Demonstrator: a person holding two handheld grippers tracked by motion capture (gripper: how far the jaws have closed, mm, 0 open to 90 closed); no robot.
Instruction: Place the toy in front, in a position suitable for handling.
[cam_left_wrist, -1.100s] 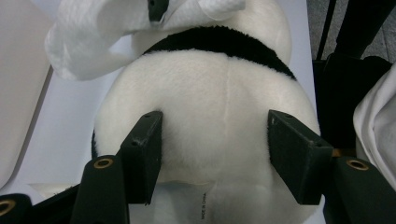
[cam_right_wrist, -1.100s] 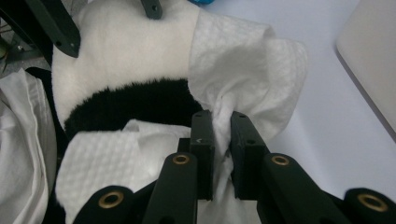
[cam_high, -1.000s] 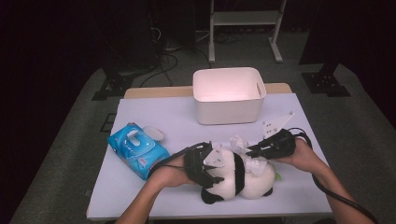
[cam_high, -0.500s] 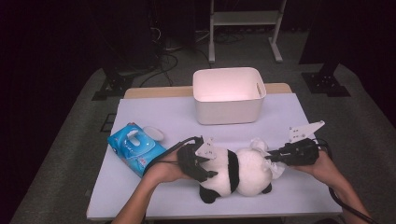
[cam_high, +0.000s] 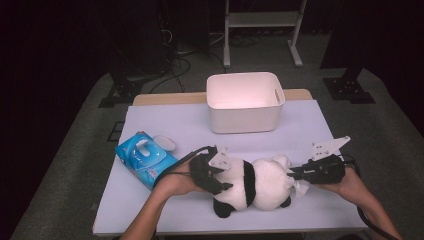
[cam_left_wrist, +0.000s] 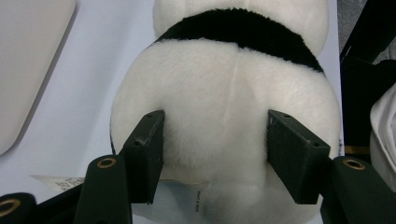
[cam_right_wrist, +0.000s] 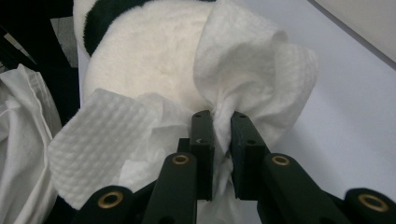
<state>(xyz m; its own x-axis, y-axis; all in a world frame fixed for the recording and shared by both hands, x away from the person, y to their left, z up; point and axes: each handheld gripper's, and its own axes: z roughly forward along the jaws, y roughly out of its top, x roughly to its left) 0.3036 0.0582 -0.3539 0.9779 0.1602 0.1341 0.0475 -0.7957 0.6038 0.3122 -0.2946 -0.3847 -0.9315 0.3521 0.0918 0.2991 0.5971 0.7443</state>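
The toy panda (cam_high: 252, 185) lies lengthwise across the surface (cam_high: 310, 125) between both grippers. The left gripper (cam_high: 212, 172) jaws clamp its head, while the right gripper (cam_high: 295, 175), jaws pinched on a wet wipe (cam_right_wrist: 252, 70), presses against its white rump.

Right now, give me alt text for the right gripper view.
The right gripper pinches a white wet wipe and presses it against the plush panda, which lies on the pale table.

We see the black-and-white plush panda (cam_high: 252, 185) lying on the white table (cam_high: 310, 130), before the white plastic bin (cam_high: 245, 102). Left of it lies the blue wet-wipe packet (cam_high: 145, 159)
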